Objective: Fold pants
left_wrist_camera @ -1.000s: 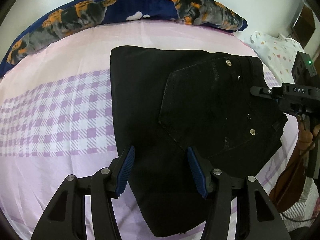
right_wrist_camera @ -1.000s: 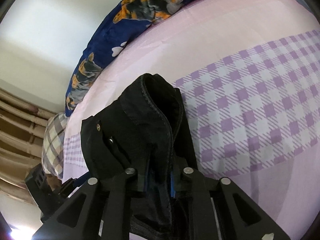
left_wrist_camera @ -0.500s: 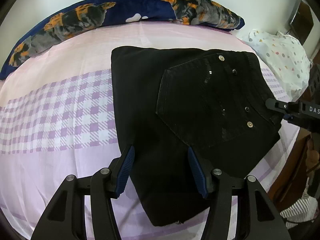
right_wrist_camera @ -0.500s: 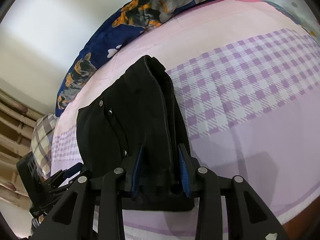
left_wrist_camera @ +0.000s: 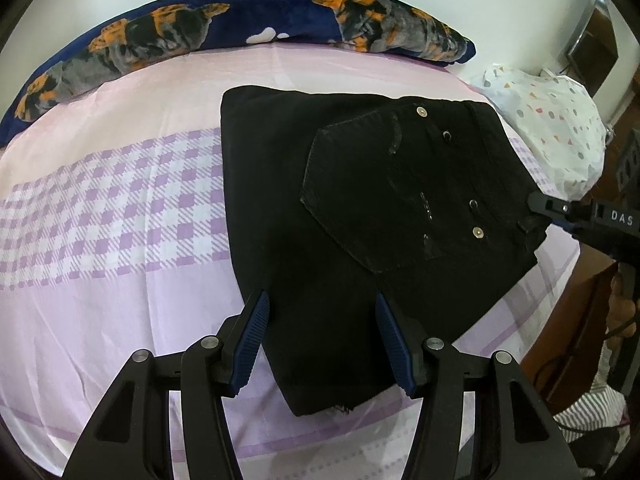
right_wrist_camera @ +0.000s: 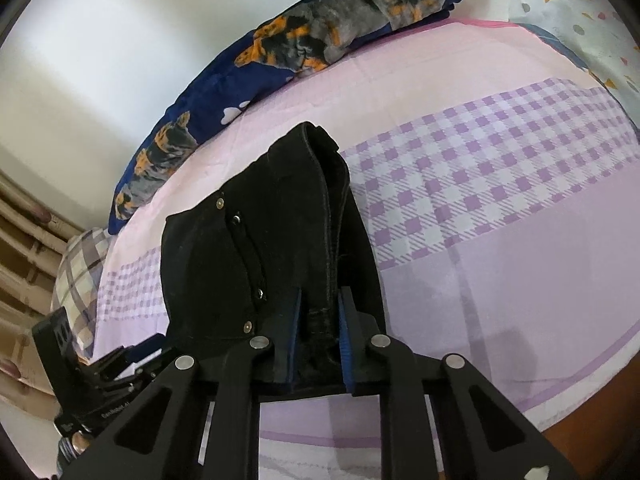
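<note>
A bed (left_wrist_camera: pixel 120 264) fills both views, its sheet pink with a band of purple check. Along its far edge lies a long navy pillow (left_wrist_camera: pixel 256 28) printed with orange and grey animals, and at one end sits a white pillow (left_wrist_camera: pixel 552 120) with small coloured shapes.

The pants (left_wrist_camera: pixel 360 220), black denim, lie folded into a thick block on the sheet, back pocket up, with metal rivets showing near the waistband. One end of the block reaches close to the near edge of the bed.

The left gripper (left_wrist_camera: pixel 322 340) hovers over the near end of the pants, tilted steeply down. Its jaws stand about half open, one blue pad on each side of the dark cloth below; they hold nothing, and whether the tips touch the fabric cannot be told.

The right gripper (right_wrist_camera: pixel 320 328) also points steeply down. Its jaws have just been closing and now stand narrow, pinching a fold of the waistband end between the blue pads. In the left wrist view its tip (left_wrist_camera: pixel 548 208) meets the pants' right edge, with part of the person's hand (left_wrist_camera: pixel 622 308) visible below it.
</note>
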{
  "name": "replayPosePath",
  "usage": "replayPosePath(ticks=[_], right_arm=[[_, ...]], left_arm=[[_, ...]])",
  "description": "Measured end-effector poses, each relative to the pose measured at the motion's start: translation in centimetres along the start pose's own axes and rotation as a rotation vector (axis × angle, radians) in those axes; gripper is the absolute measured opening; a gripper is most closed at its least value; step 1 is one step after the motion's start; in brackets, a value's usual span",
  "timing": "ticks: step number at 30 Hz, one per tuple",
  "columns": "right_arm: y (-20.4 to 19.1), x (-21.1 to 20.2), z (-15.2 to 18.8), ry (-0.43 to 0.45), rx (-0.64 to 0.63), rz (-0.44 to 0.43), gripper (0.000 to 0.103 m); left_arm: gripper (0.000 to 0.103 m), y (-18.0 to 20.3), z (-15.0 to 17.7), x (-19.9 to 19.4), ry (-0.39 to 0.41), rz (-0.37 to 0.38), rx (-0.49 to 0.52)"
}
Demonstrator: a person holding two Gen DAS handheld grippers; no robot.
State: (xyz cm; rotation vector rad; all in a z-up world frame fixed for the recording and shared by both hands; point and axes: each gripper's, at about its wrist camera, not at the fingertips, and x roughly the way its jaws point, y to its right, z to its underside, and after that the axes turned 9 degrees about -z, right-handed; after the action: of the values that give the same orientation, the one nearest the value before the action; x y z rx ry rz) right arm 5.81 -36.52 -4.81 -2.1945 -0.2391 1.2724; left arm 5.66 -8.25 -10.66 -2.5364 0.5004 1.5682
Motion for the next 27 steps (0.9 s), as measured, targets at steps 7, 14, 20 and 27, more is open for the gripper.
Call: replayPosePath(ticks=[7,14,20,27], right_arm=[[-1.2,-2.3,0.7,0.025,-0.019,-0.004,0.012],[1.1,0.1,2.3,-0.030,0.004,0.083,0.012],[1.6,-0.1,2.0,-0.043,0.047,0.058,0.022],[-1.7,-2.4,-0.6,0.064,-0.094,0.114,0.024]], left_arm=[[0.056,0.3,1.3,-0.5,-0.011,0.029,0.034],[0.056,0.3,1.9,-0.7,-0.023,0.055,0.046],[0.056,0.3,2.1,-0.6,-0.025,0.062,0.045],[0.056,0.5,2.0,-0.6,-0.024,0.063,0.047]])
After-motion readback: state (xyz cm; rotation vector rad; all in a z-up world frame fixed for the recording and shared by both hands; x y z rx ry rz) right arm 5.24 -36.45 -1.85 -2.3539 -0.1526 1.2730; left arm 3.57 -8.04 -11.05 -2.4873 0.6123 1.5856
